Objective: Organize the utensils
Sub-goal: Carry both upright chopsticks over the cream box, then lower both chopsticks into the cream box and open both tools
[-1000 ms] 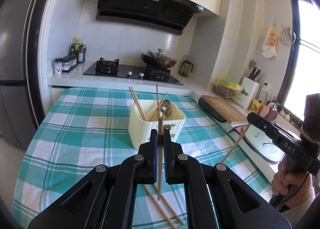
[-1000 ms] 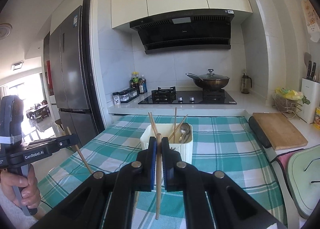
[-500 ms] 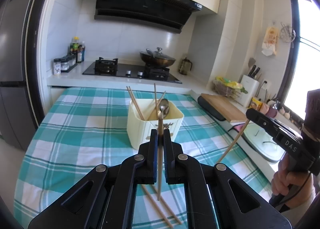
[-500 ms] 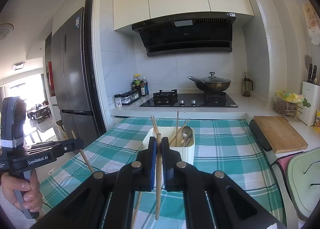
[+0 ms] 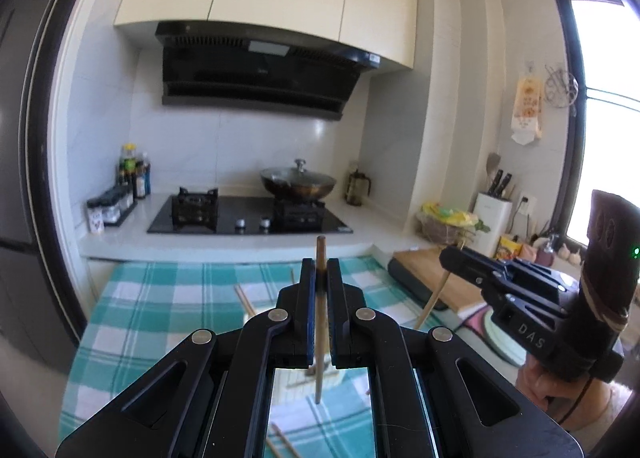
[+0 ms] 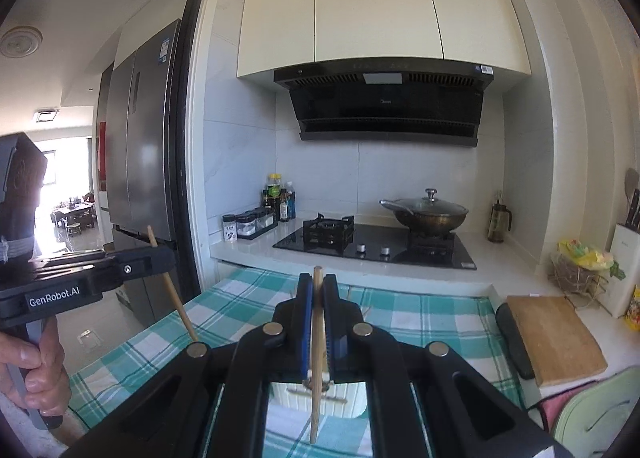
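My left gripper (image 5: 320,264) is shut on a wooden chopstick (image 5: 319,378) that stands upright between its jaws. My right gripper (image 6: 317,280) is shut on a second chopstick (image 6: 315,398), also upright. Both hang above the cream utensil holder (image 6: 352,402), which is mostly hidden behind the jaws; a strip of its wall (image 5: 290,386) shows through the left gripper's frame. Chopstick tips (image 5: 244,300) poke out of the holder. Each view shows the other tool: the right gripper (image 5: 448,260) with its stick (image 5: 434,298), and the left gripper (image 6: 160,258) with its stick (image 6: 176,306).
A green checked cloth (image 6: 432,318) covers the table, with loose chopsticks (image 5: 280,440) lying near its front. Behind it are a stove (image 6: 372,244) with a lidded wok (image 6: 426,212), spice jars (image 6: 248,224), a cutting board (image 6: 556,334) at right and a fridge (image 6: 144,130) at left.
Both grippers have risen with their chopsticks still held. The holder has dropped low in both views and is now largely hidden behind the jaws; more wall and cabinets show.
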`<state>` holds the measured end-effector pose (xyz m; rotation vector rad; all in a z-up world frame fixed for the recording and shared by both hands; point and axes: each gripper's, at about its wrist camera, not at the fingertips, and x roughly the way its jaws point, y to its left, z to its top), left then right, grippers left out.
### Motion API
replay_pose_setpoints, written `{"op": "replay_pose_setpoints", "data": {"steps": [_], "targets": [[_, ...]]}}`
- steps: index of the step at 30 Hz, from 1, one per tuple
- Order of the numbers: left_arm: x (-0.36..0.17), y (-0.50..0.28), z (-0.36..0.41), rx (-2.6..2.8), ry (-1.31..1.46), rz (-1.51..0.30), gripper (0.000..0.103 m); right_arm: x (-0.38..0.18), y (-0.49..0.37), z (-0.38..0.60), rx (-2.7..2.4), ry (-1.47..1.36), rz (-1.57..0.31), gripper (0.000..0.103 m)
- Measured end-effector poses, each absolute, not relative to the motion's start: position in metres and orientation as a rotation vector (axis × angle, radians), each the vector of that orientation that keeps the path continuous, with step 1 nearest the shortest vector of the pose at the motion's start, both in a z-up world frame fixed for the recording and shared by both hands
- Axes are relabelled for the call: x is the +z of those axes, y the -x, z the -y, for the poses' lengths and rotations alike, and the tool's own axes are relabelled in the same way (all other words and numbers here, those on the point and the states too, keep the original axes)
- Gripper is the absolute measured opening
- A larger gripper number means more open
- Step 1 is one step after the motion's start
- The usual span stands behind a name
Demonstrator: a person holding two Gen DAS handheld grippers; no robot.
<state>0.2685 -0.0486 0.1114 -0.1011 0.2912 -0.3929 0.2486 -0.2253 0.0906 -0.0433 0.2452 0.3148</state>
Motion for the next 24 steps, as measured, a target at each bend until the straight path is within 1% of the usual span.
{"op": "replay_pose_setpoints", "data": {"steps": [3,5,9,11,16,21,22,23,24], "targets": [[0.119,-0.294,0.051,-0.346,0.097,-0.242,0.003,0.106,-0.277,0.220,0.295,0.054,-0.205,0.005],[0.113,-0.317,0.053,-0.316,0.100,-0.240,0.003,0.110,-0.294,0.217,0.281,0.052,-0.173,0.005],[0.084,-0.365,0.055,-0.288,0.109,-0.341,0.003,0.096,-0.334,0.211,0.262,0.046,-0.174,0.005],[0.064,-0.390,0.055,-0.288,0.126,-0.431,0.003,0.079,-0.361,0.207,0.263,0.050,-0.256,0.005],[0.020,-0.443,0.059,-0.310,0.143,-0.681,0.003,0.037,-0.422,0.209,0.267,0.019,-0.534,0.005],[-0.004,-0.463,0.072,-0.338,0.122,-0.805,0.004,0.008,-0.457,0.211,0.277,-0.007,-0.705,0.006],[-0.005,-0.464,0.074,-0.333,0.114,-0.823,0.006,0.004,-0.462,0.209,0.284,-0.001,-0.739,0.007],[-0.005,-0.463,0.075,-0.328,0.112,-0.835,0.016,0.001,-0.464,0.207,0.275,0.015,-0.760,0.007],[-0.002,-0.459,0.074,-0.324,0.115,-0.840,0.040,0.000,-0.463,0.205,0.257,0.031,-0.765,0.011]]}}
